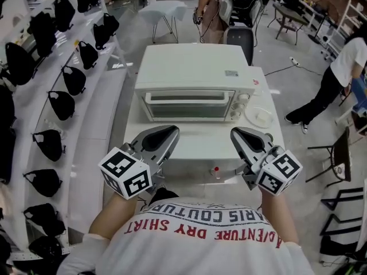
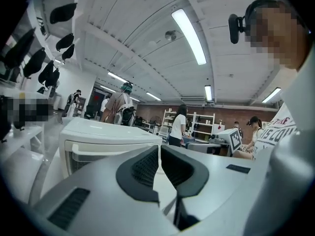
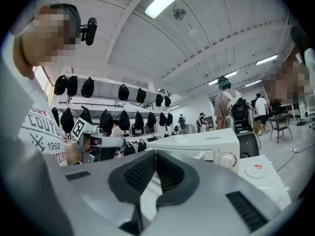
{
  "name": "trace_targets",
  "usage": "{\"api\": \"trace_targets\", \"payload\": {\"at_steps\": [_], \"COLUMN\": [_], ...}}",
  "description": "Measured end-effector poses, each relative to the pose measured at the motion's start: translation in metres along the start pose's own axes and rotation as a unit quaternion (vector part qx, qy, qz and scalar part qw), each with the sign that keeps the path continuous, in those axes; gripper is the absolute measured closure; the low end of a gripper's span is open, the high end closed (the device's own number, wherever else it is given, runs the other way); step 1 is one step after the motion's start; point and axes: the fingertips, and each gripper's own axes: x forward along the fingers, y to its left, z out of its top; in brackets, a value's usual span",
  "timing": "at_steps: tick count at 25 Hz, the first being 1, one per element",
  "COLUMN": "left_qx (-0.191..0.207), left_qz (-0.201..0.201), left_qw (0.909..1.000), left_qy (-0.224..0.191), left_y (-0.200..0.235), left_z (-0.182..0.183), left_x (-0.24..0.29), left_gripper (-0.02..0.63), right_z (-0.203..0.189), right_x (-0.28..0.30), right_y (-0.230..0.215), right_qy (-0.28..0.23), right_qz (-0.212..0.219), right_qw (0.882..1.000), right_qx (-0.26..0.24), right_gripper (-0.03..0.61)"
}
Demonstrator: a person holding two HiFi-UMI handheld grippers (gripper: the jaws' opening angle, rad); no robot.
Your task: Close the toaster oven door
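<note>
A white toaster oven (image 1: 192, 85) stands on the white table (image 1: 200, 145) with its glass door (image 1: 188, 105) upright against the front. It shows again as a toaster oven (image 2: 103, 141) ahead of the left jaws and a toaster oven (image 3: 202, 149) with a round knob (image 3: 227, 160) ahead of the right. My left gripper (image 1: 172, 132) hangs near the table's front edge, short of the oven, shut with nothing between its pads (image 2: 147, 167). My right gripper (image 1: 236, 133) is level with it on the right, shut and empty too, its pads (image 3: 143, 172) touching.
A small white plate (image 1: 259, 116) lies on the table right of the oven. A tiny bottle with a red cap (image 1: 216, 171) stands at the table's near edge. Shelves of black bags (image 1: 60, 105) run along the left. People (image 1: 338, 79) and chairs stand beyond the table.
</note>
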Motion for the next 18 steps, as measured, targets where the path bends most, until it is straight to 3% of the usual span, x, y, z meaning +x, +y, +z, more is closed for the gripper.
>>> {"api": "trace_targets", "payload": {"at_steps": [8, 18], "left_qx": [-0.008, 0.002], "left_qz": [-0.002, -0.007], "left_qw": [0.9999, 1.0], "left_qy": [-0.011, 0.0], "left_y": [-0.027, -0.036], "left_z": [0.001, -0.008], "left_x": [-0.009, -0.016], "left_gripper": [0.574, 0.574], "right_z": [0.004, -0.003], "right_x": [-0.016, -0.025], "right_y": [0.024, 0.03], "right_qy": [-0.024, -0.026], "right_qz": [0.02, 0.007], "right_qw": [0.999, 1.0], "right_qx": [0.009, 0.012], "right_gripper": [0.555, 0.557]}}
